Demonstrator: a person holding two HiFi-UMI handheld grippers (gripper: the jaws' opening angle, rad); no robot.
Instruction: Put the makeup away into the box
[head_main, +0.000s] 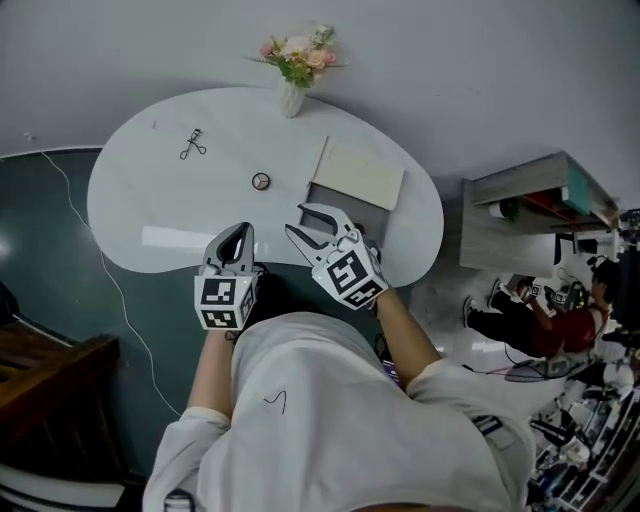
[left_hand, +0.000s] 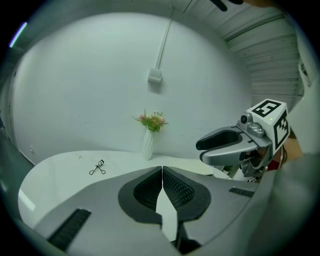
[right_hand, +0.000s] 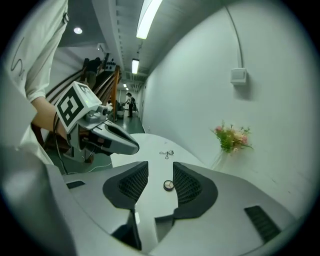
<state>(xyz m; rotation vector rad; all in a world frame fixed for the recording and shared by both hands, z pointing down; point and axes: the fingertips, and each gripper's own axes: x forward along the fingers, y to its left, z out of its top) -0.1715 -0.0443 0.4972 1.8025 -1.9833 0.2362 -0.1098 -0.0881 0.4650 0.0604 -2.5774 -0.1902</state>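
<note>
On your right gripper the fingers stand partly open and empty, framing the round compact on the surface, likely your first pick. Your left gripper is closed on nothing.

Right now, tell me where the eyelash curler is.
In the head view the eyelash curler lies on the far left of the white table, left of the small round compact and the flower vase.

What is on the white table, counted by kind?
Eyelash curler: 1
Compact: 1
Vase of flowers: 1
Box: 1
Total: 4
</note>
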